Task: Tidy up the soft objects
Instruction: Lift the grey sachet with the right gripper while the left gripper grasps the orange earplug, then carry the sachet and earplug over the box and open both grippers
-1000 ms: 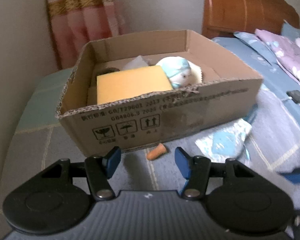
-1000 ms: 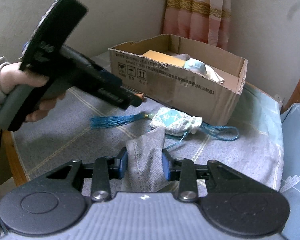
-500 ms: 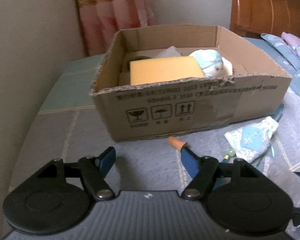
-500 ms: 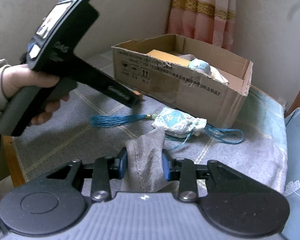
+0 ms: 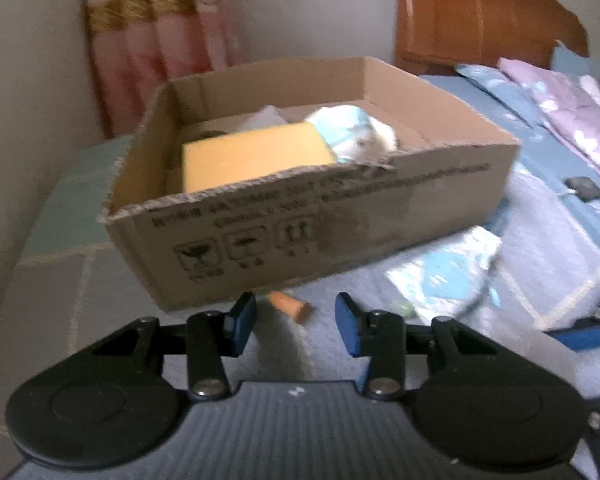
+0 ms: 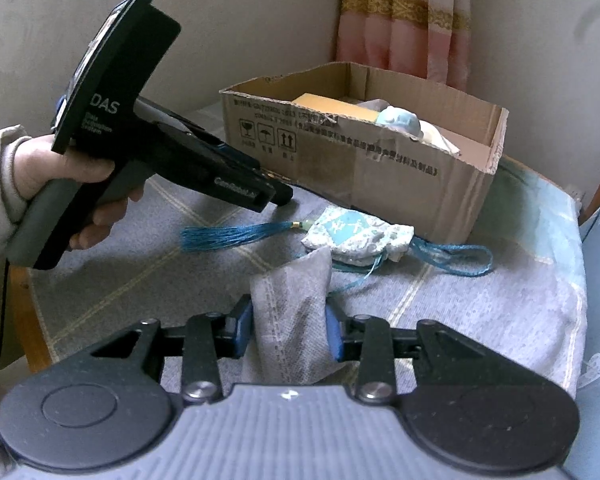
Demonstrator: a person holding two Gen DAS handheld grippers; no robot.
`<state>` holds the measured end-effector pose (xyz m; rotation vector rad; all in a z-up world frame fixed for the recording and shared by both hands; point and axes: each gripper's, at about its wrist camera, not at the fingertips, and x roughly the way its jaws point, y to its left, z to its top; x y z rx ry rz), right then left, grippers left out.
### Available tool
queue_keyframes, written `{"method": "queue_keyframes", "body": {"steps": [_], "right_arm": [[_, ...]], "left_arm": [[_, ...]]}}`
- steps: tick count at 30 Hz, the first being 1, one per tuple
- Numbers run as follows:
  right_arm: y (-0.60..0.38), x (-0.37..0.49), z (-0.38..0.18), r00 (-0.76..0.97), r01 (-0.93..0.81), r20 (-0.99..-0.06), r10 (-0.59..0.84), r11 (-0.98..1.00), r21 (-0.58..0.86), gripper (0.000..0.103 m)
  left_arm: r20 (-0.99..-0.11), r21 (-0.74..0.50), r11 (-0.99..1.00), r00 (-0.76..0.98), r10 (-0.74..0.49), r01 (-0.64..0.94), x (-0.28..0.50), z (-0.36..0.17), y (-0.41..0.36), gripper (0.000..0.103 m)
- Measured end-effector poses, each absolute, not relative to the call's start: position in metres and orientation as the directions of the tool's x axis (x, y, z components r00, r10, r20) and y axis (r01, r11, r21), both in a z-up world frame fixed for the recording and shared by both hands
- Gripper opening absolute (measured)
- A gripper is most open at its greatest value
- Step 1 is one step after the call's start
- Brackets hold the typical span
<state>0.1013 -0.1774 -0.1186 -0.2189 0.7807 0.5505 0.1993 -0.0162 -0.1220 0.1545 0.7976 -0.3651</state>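
A small orange foam plug [image 5: 290, 307] lies on the grey checked cloth just in front of the cardboard box [image 5: 379, 216]. My left gripper [image 5: 295, 322] points down at it; its jaws are closing, the plug lies between the fingertips, and the pads do not touch it. In the right wrist view the left gripper [image 6: 282, 196] sits by the box's near corner. My right gripper [image 6: 288, 320] grips a grey fabric pouch [image 6: 292, 300], though its jaws are opening slightly. In the box lie a yellow sponge [image 5: 252, 156] and a pale plush toy [image 5: 347, 132].
A blue patterned sachet [image 6: 355, 236] with a blue tassel [image 6: 228, 234] and cord lies on the cloth between the grippers. A wall and curtain [image 5: 148, 52] stand behind the box. A bed with a wooden headboard [image 5: 479, 12] is to the right. The table's wooden edge [image 6: 20, 320] shows at left.
The left gripper's jaws widened, then narrowed, and the orange plug now lies between the fingertips. The right gripper keeps the grey pouch and has hardly moved.
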Motion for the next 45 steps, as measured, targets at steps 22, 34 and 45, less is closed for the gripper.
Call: {"method": "queue_keyframes", "body": {"steps": [22,34,45], "right_arm": [[-0.177,0.106,-0.123,0.572,-0.524,-0.726,0.382,0.851,0.036,0.042],[-0.175,0.103,-0.119,0.584,-0.515,-0.727,0.360,0.857,0.011,0.042],[-0.176,0.091,-0.102,0.603,-0.518,-0.713,0.358,0.855,-0.009,0.037]], "left_arm": [[-0.706,-0.006,0.900,0.636,-0.313,0.436,0.196,-0.122,-0.003,0.017],[-0.708,0.011,0.890,0.631,-0.315,0.457,0.180,-0.111,-0.004,0.012],[-0.673,0.036,0.879,0.661,-0.331,0.476,0.154,-0.073,0.004,0.012]]}}
